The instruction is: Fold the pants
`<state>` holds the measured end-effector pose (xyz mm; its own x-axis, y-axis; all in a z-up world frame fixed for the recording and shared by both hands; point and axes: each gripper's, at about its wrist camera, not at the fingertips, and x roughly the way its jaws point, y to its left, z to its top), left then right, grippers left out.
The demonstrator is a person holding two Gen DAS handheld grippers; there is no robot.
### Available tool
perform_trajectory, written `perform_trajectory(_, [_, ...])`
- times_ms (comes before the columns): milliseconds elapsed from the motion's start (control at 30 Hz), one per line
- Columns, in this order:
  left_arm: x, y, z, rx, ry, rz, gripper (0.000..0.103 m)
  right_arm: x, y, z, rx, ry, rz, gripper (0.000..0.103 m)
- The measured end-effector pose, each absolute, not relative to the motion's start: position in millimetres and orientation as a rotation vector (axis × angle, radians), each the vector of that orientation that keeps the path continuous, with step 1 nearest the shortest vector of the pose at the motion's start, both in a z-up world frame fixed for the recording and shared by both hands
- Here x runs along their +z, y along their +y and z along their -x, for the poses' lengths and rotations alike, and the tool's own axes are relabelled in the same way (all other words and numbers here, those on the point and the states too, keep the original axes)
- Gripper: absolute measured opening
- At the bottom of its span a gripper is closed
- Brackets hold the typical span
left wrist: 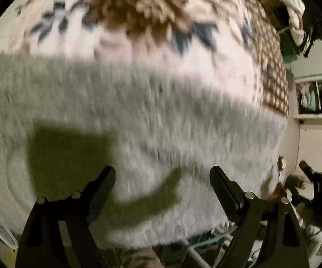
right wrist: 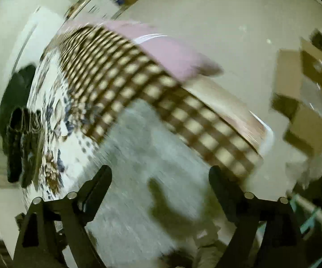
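- The left gripper (left wrist: pixel 162 175) pointed steeply down, its two black fingers (left wrist: pixel 104 182) spread wide with nothing between them.
- Below it lay the fuzzy, pale grey-white pants (left wrist: pixel 120 111), a plush fabric spread flat across the bed and filling most of the left wrist view; the picture was smeared, so seams and legs could not be made out.
- The left gripper's dark shadow (left wrist: pixel 71 154) fell on the plush fabric just ahead of the left finger.
- Beyond the pants lay a white bedspread with a brown and dark blue floral print (left wrist: pixel 138 15), and at its right side a brown-and-cream checked border (left wrist: pixel 274 76).
- A white shelf unit holding assorted items (left wrist: pixel 317 98) stood at the right edge of that view, well apart from the pants.
- The right gripper (right wrist: pixel 159 175) also had its black fingers (right wrist: pixel 99 183) wide apart and empty; no fabric touched either finger.
- In the right wrist view the same fuzzy pants (right wrist: pixel 138 145) lay under and ahead of the gripper, heavily blurred.
- The checked border (right wrist: pixel 125 78) ran diagonally beyond the pants, with a pink cloth (right wrist: pixel 169 49) lying past it.
- A pile of dark clothing (right wrist: pixel 17 120) sat on the floral bedspread (right wrist: pixel 49 116) at the left, apart from the pants.
- Brown cardboard boxes (right wrist: pixel 306 102) stood at the right, away from the bed.
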<state>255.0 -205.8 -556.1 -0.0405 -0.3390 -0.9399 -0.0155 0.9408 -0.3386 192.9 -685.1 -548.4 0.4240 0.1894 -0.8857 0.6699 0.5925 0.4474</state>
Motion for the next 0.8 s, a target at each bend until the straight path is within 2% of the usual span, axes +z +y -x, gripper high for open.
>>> perform_trajectory(100, [-580.4,-212.5,-231.9,-0.269,1.666,0.27,0.086,-581.4,-686.4,-147.3,-0.364,1.152,-1.069,0.091])
perform_trajectory(167, [-591.5,-215.8,-226.0,-0.259,1.648,0.241,0.086,-614.1,-683.9,-131.7,-0.318,1.138,-1.192,0.091])
perform_trajectory(200, [-592.1,-216.9,-226.4,-0.262,1.633,0.233,0.088,-630.5,-680.2,-131.0,-0.279,1.112,-1.249,0.091])
perform_trajectory(267, [-595.3,-218.8,-228.2,-0.275,1.624,0.266,0.103,-656.3,-670.7,-134.8,-0.211,1.06,-1.291,0.091])
perform_trajectory(400, [-603.3,-217.5,-233.6,-0.24,1.635,0.308,0.103,-665.1,-661.3,-139.6,-0.231,0.994,-1.288,0.089])
perform_trajectory(467, [-606.5,-217.5,-235.6,-0.215,1.647,0.318,0.103,-655.5,-658.8,-135.3,-0.231,0.922,-1.281,0.064])
perform_trajectory(500, [-607.8,-216.9,-237.8,-0.203,1.653,0.319,0.103,-649.7,-658.2,-131.7,-0.216,0.895,-1.282,0.058])
perform_trajectory(667, [-617.2,-241.0,-253.7,-0.101,1.681,0.205,0.103,-661.6,-661.7,-130.7,-0.171,0.855,-1.356,0.058])
perform_trajectory(800, [-620.6,-251.7,-260.0,-0.047,1.702,0.145,0.103,-671.3,-673.0,-145.0,-0.132,0.822,-1.384,0.07])
